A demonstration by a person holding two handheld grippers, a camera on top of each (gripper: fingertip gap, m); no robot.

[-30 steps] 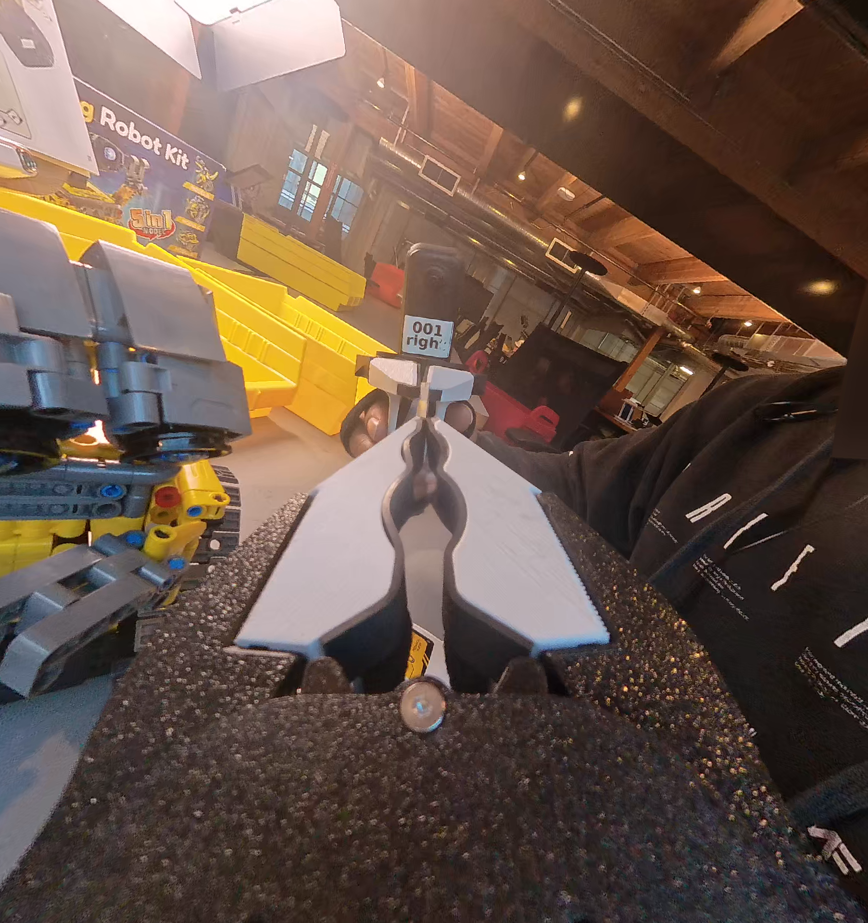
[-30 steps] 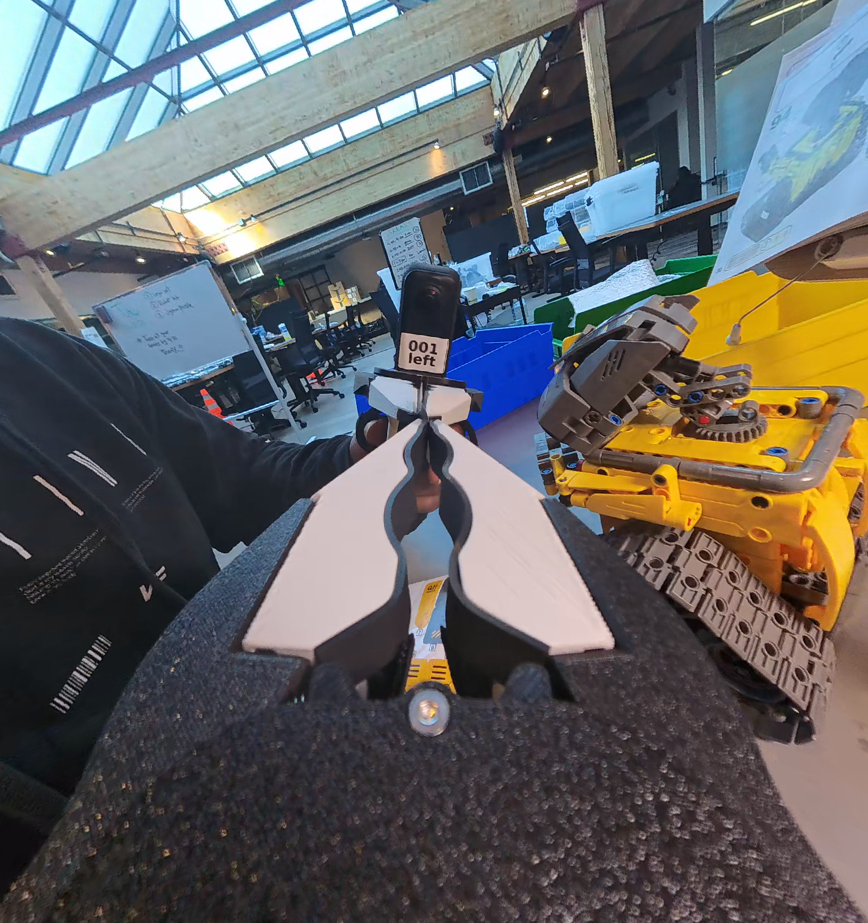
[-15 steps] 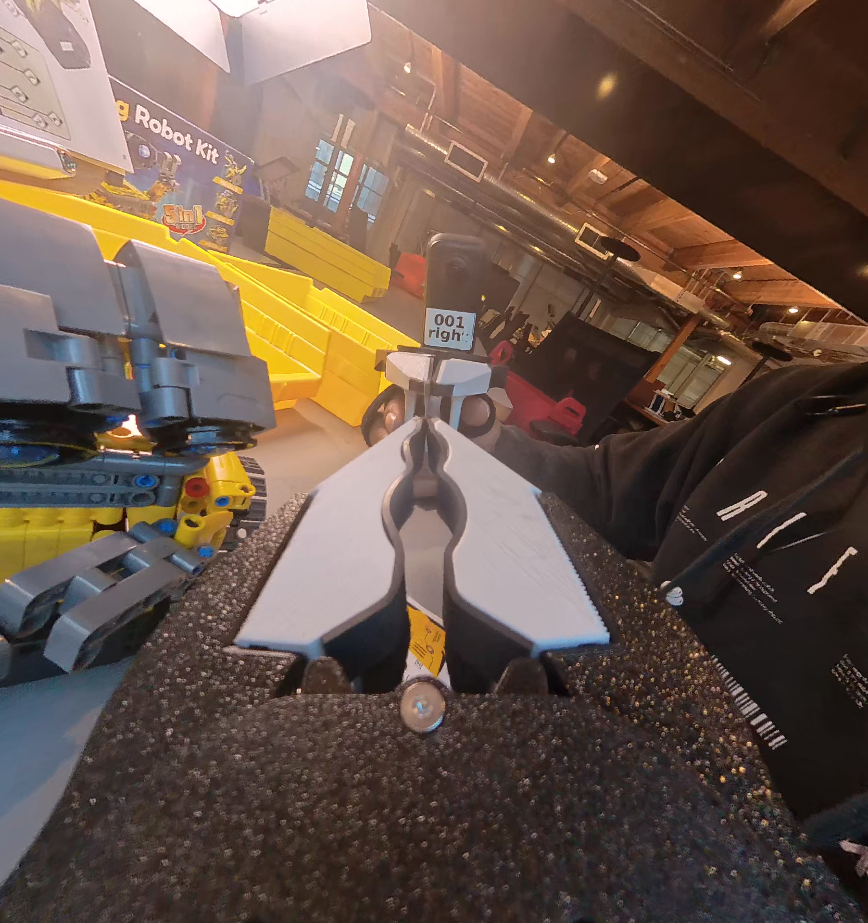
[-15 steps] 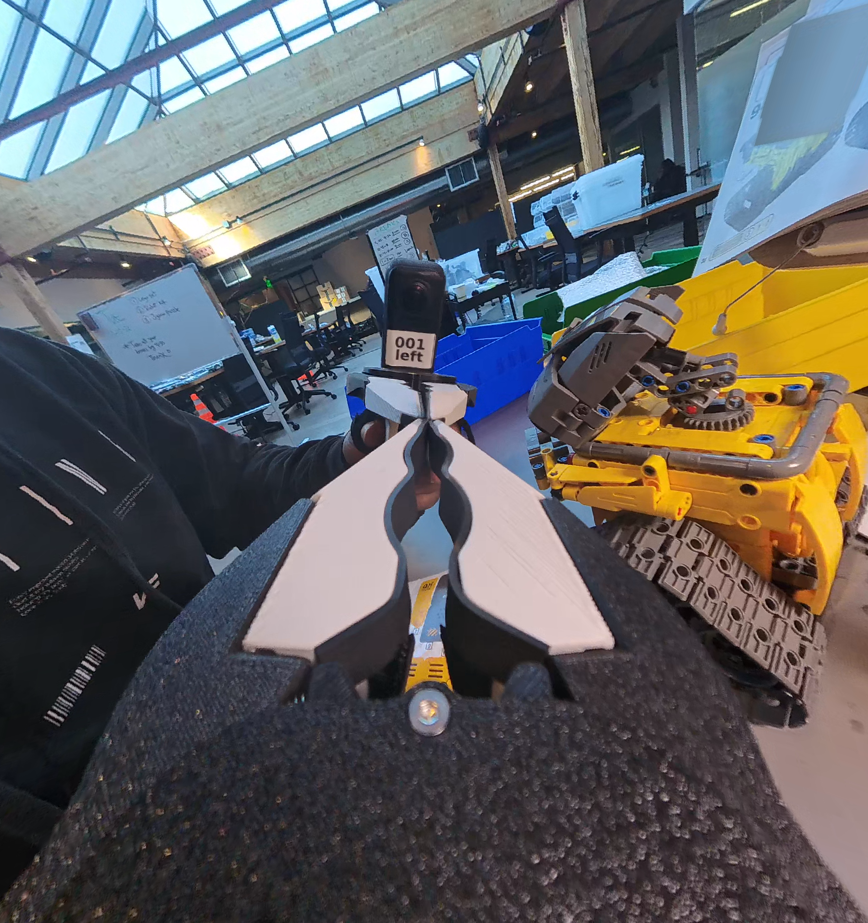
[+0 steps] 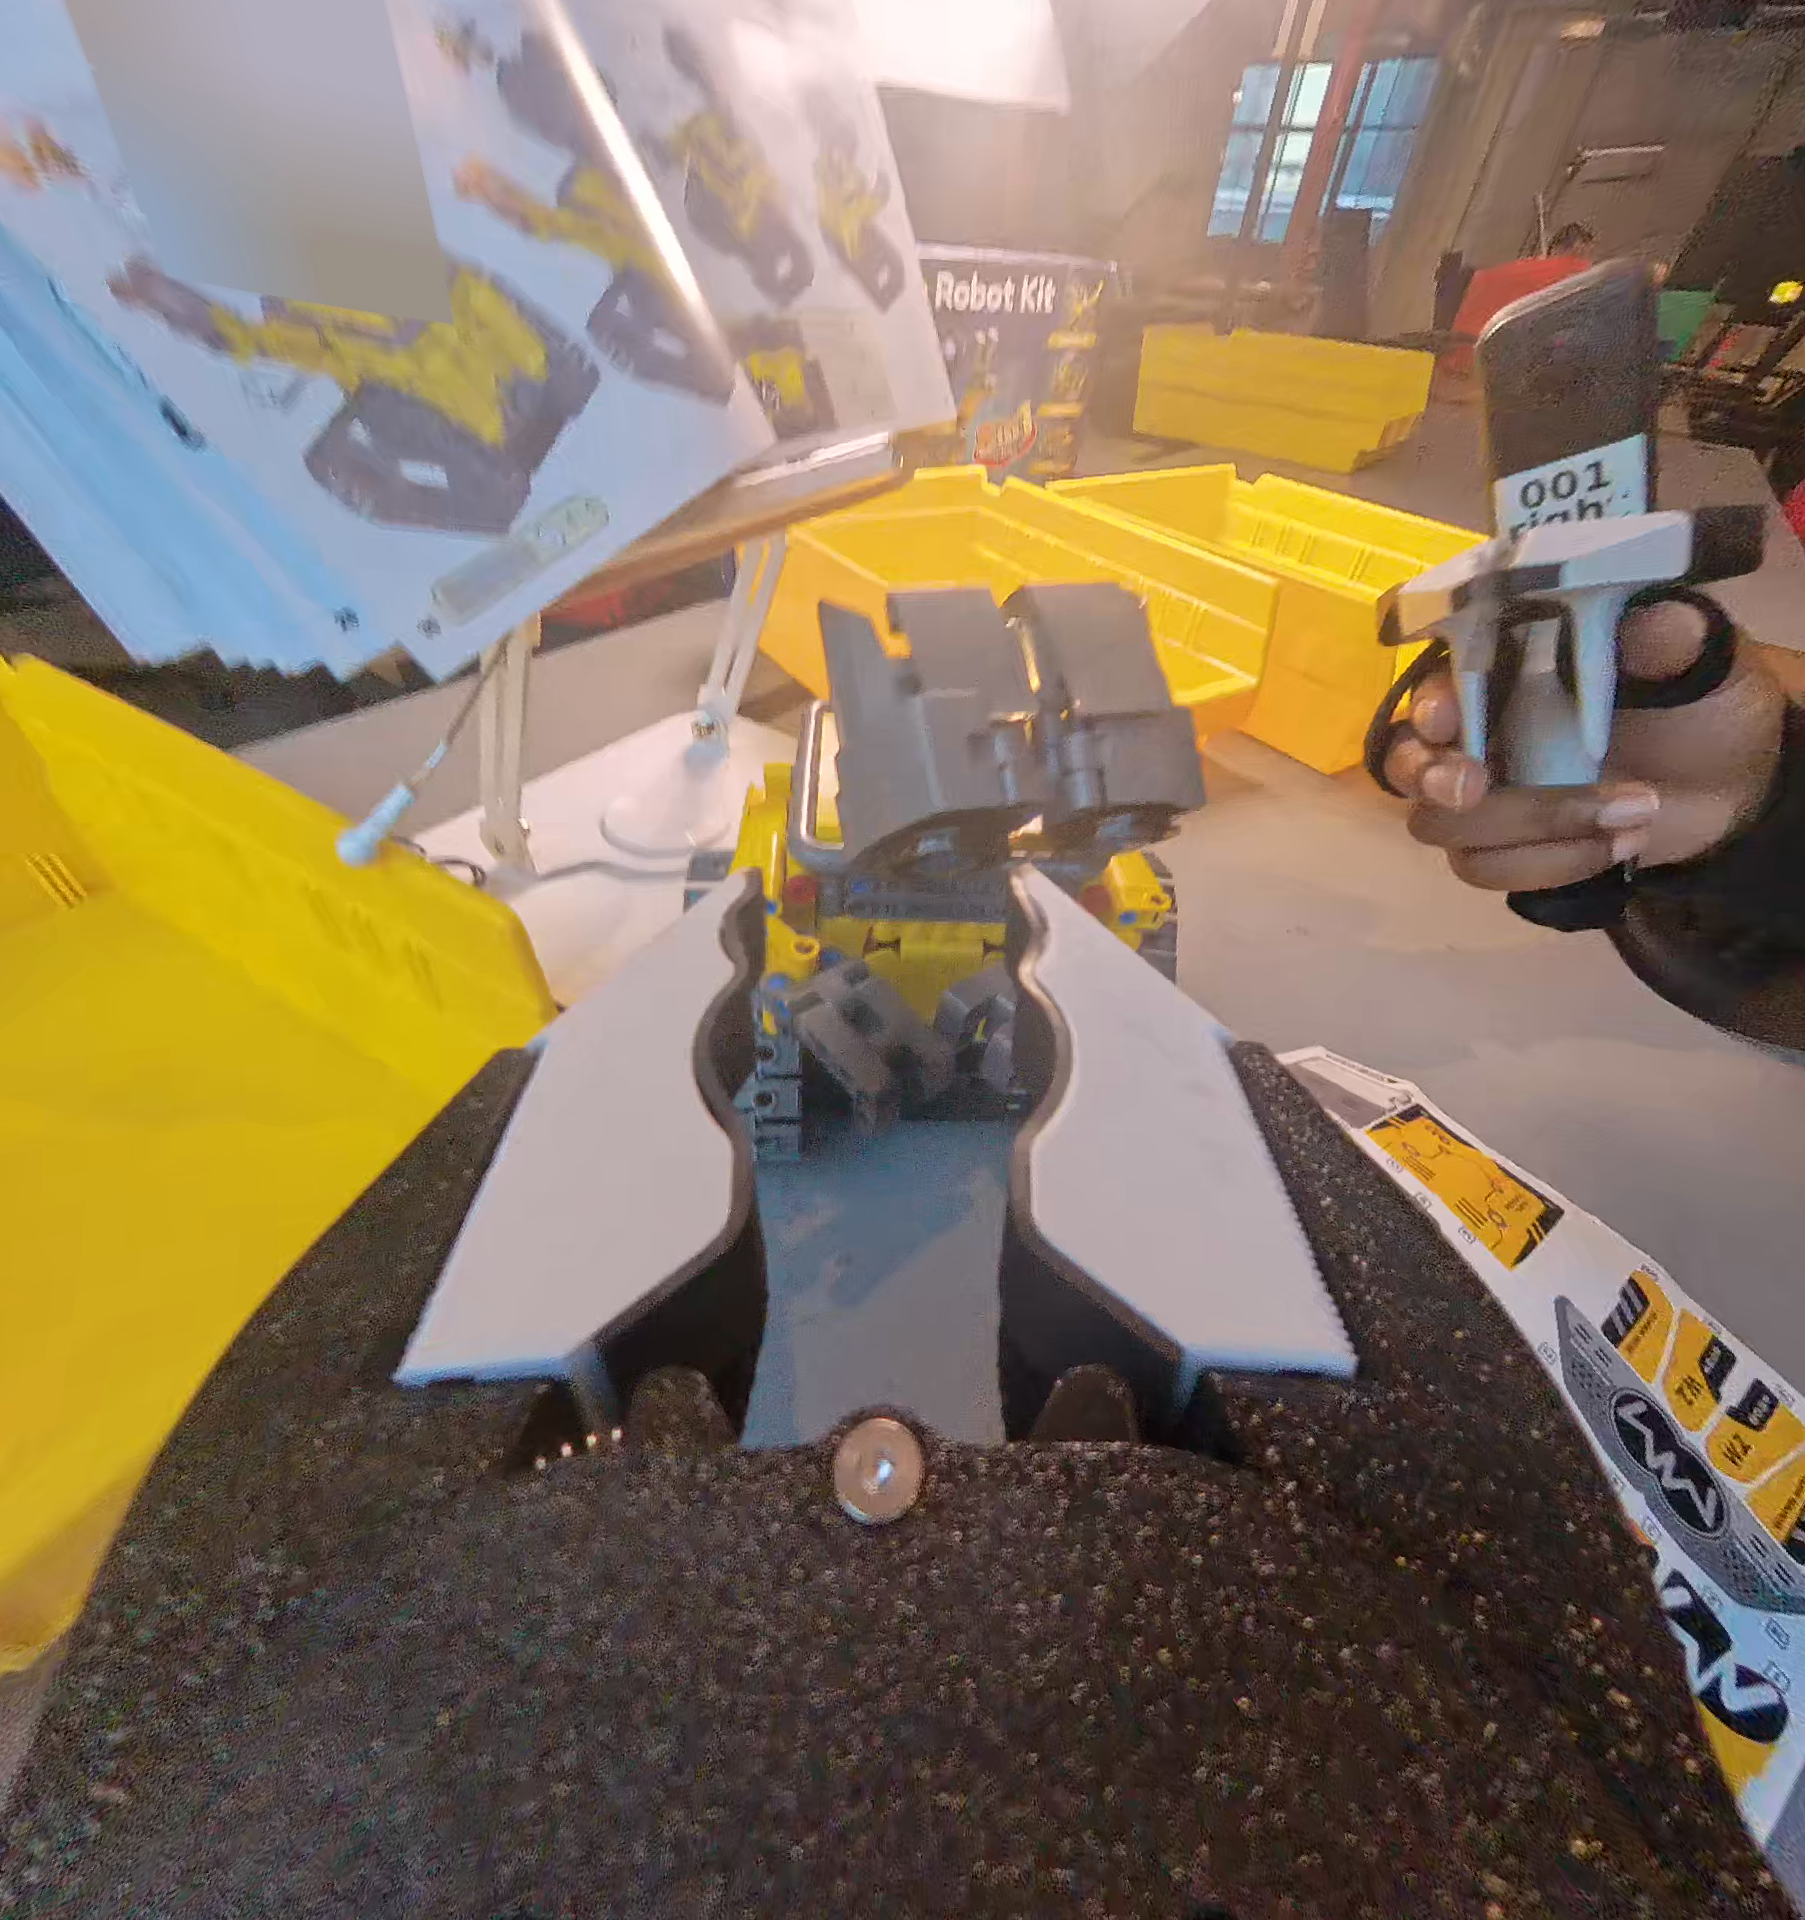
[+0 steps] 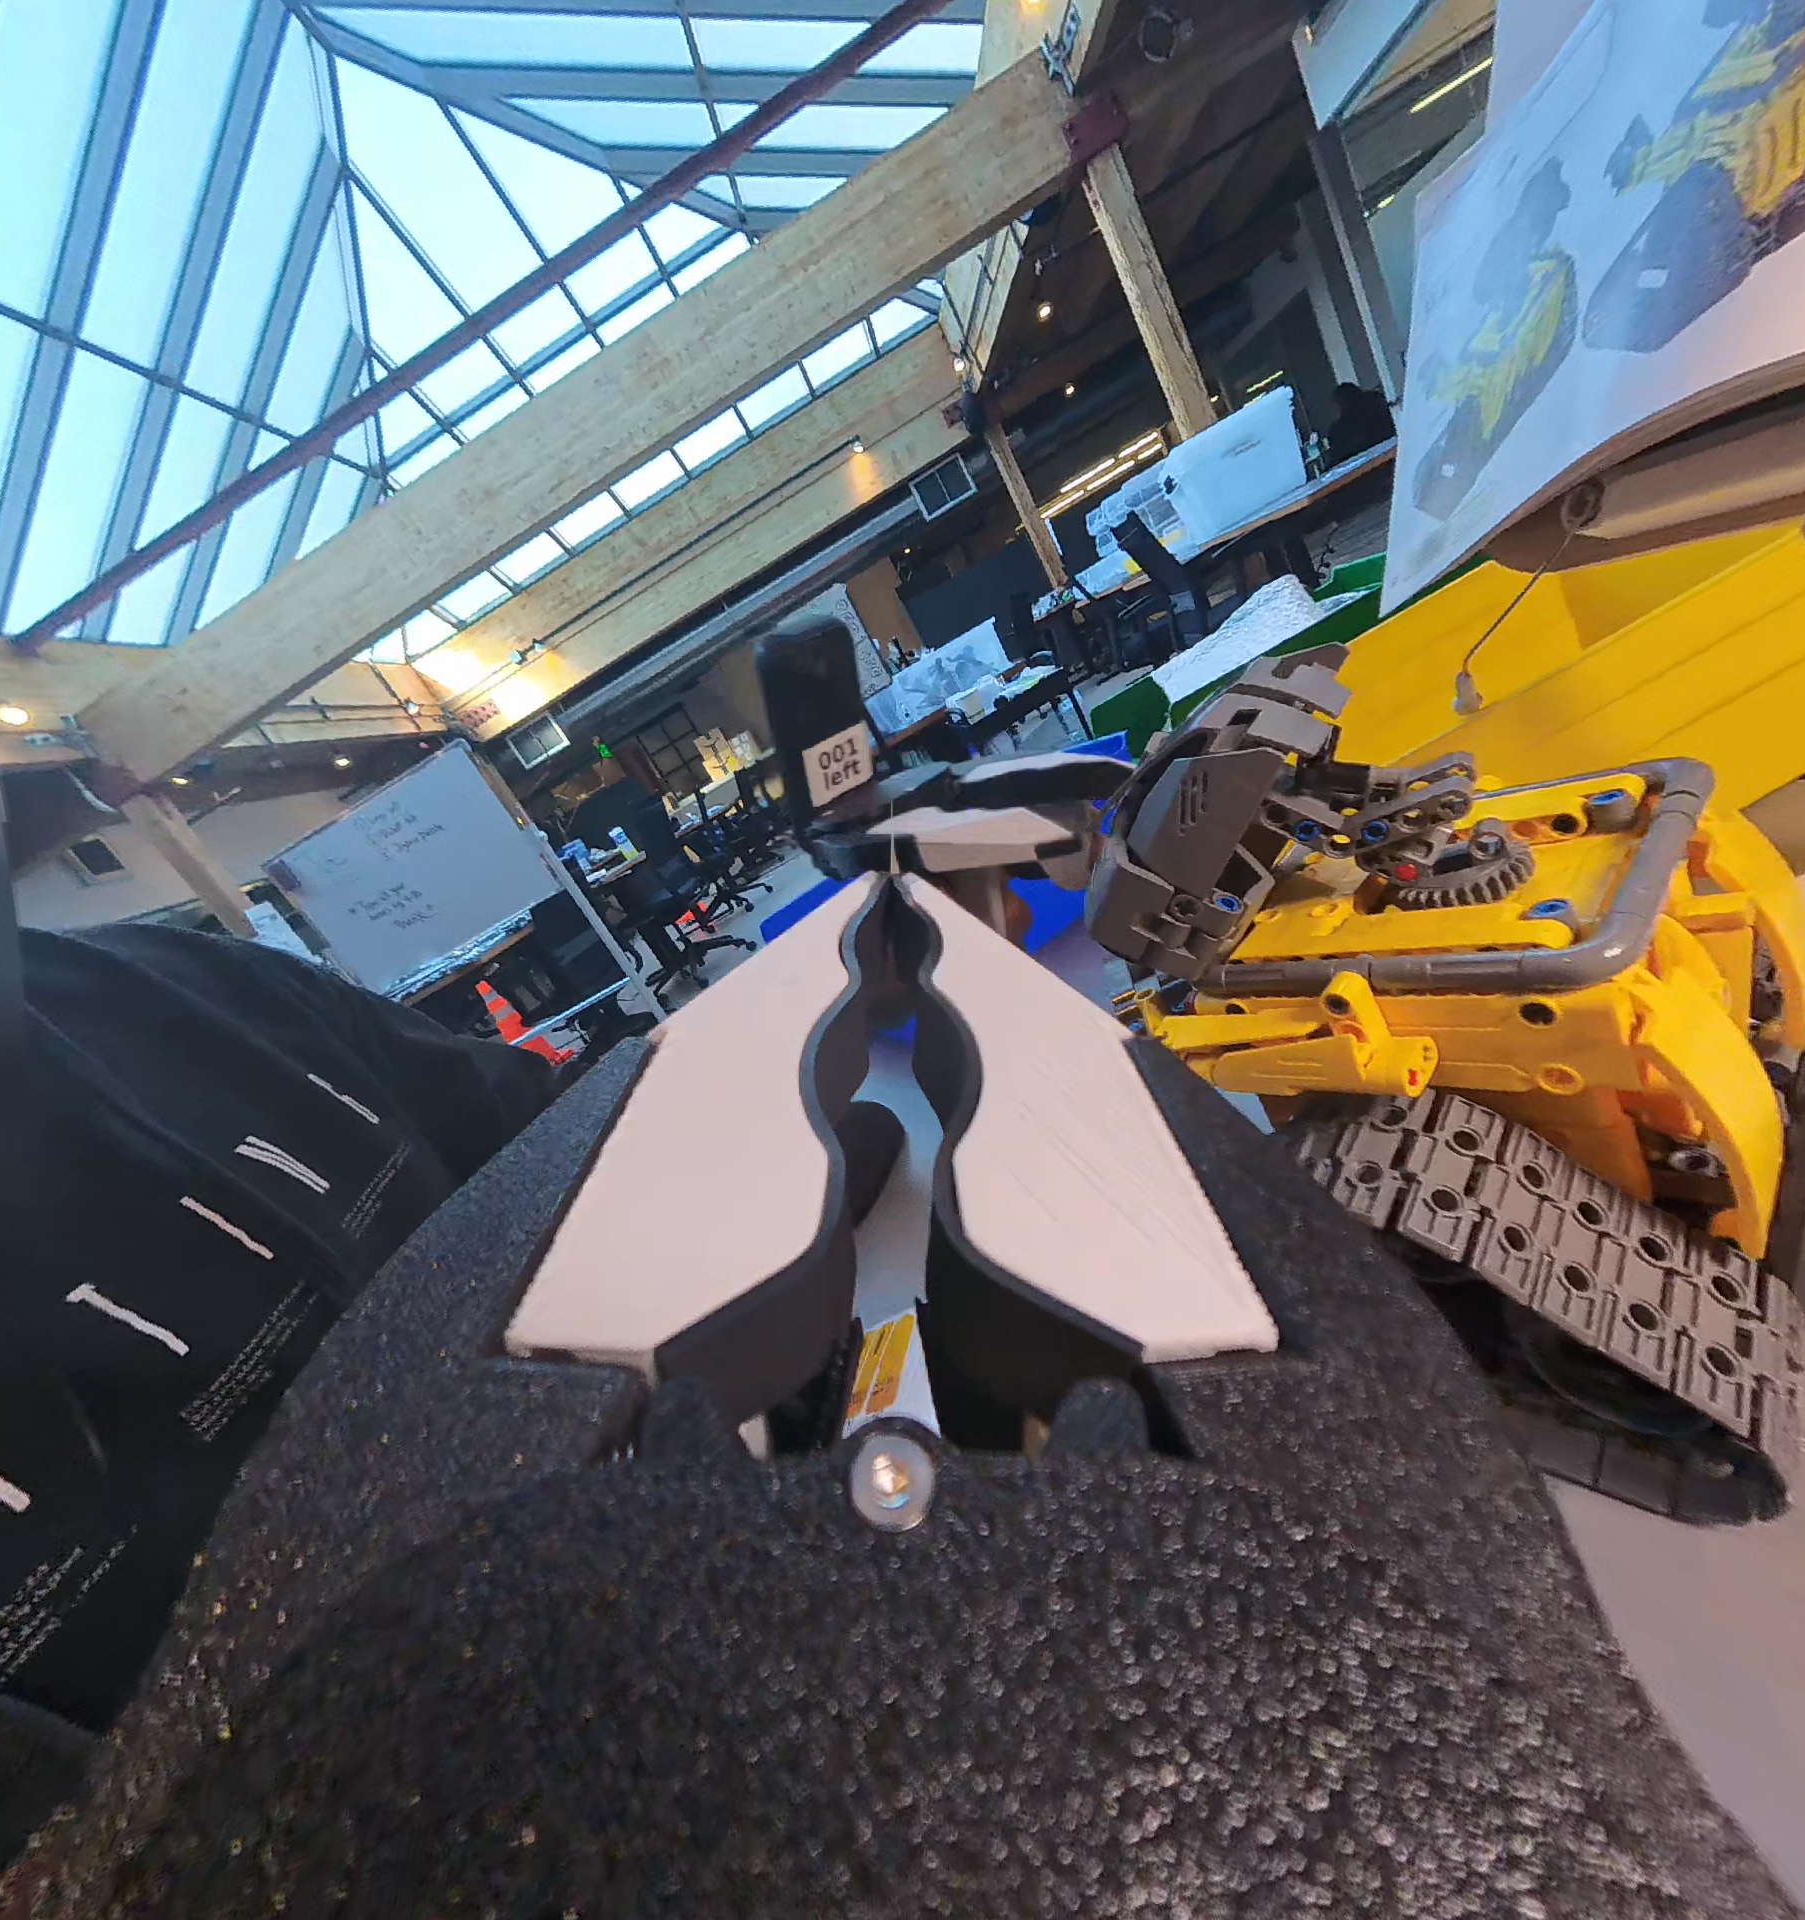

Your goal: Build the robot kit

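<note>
The left gripper (image 5: 882,940) has its jaws spread apart and holds nothing; it points at the yellow and grey brick-built tracked robot model (image 5: 965,831), which stands on the grey table (image 5: 1397,966) dead ahead at twelve o'clock, its grey front links showing between the two fingertips (image 5: 716,940) but not, as far as can be told, touching them. At four o'clock beside this gripper lies a white sheet of yellow and black stickers (image 5: 1646,1423), flat on the table. At nine o'clock sits a yellow plastic bin (image 5: 202,997), and past the model, at one o'clock, more yellow bins (image 5: 1189,582) stand in a row. A printed instruction sheet (image 5: 378,312) on a white stand hangs over the model at eleven o'clock.

The right gripper (image 6: 893,894) has its jaws pressed together on nothing and is held in a hand (image 5: 1594,758) clear above the table, with the model at two o'clock of it, near but apart.

The model looks like rigid snap-fit plastic, probably light yet apt to shed parts. The hinged grey head (image 6: 1199,831) and thin linkage seem the weakest hold; the solid yellow body (image 6: 1500,1029) above the tracks (image 6: 1563,1216) seems the safer grip
</note>
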